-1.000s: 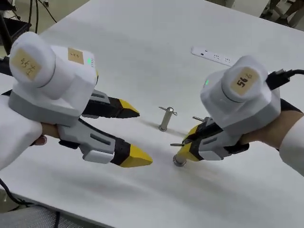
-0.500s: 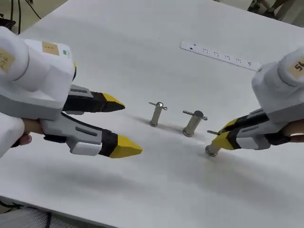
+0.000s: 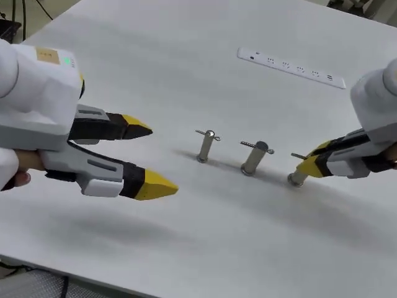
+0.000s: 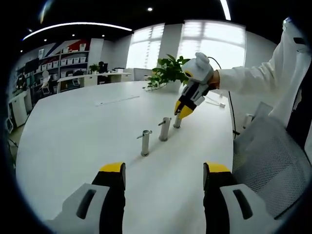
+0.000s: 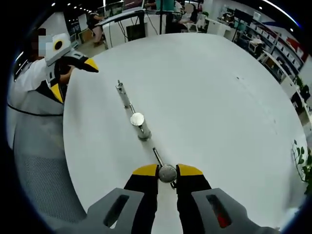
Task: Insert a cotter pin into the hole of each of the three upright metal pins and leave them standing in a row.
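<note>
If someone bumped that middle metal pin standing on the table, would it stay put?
Probably not: the middle metal pin is tall and slim on a small base, so a nudge would likely tip it. Lying down, its round body might roll, though the cotter pin crossing its top should stop that.

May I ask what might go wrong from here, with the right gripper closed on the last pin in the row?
1. The right gripper clamps the end pin near its top; a skewed release could topple it.
2. Its cotter pin juts beside one jaw and might snag as the jaws withdraw.
3. The middle pin stands close, so a sideways pull-back could knock it.
</note>
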